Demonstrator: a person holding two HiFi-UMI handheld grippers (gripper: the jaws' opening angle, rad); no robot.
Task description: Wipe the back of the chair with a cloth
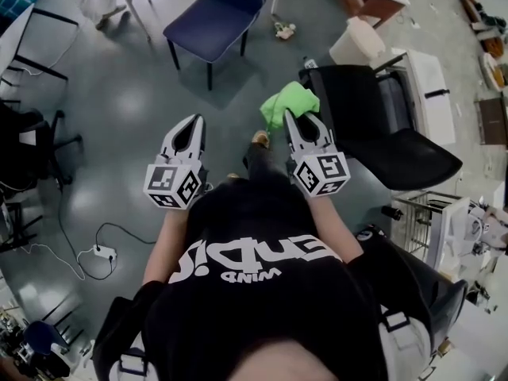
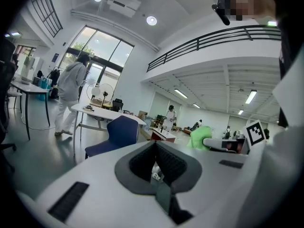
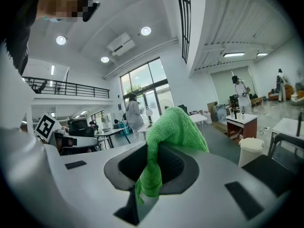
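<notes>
A bright green cloth (image 1: 290, 101) hangs bunched from the tips of my right gripper (image 1: 302, 121), which is shut on it. In the right gripper view the cloth (image 3: 173, 127) spills up over the jaws and hides the fingertips. Just right of that gripper stands a black chair (image 1: 373, 121) with its backrest (image 1: 341, 101) nearest the cloth; I cannot tell whether they touch. My left gripper (image 1: 190, 124) is held level beside it, about a hand's width to the left, shut with nothing in it. From the left gripper view (image 2: 155, 147) the cloth (image 2: 200, 137) shows to the right.
A blue chair (image 1: 214, 18) stands ahead on the grey floor. A white bin (image 1: 357, 42) and a brown box sit beyond the black chair. A wire cart (image 1: 421, 217) is at the right. A power strip (image 1: 103, 252) and cable lie at the left. A person (image 2: 71, 91) stands by a table.
</notes>
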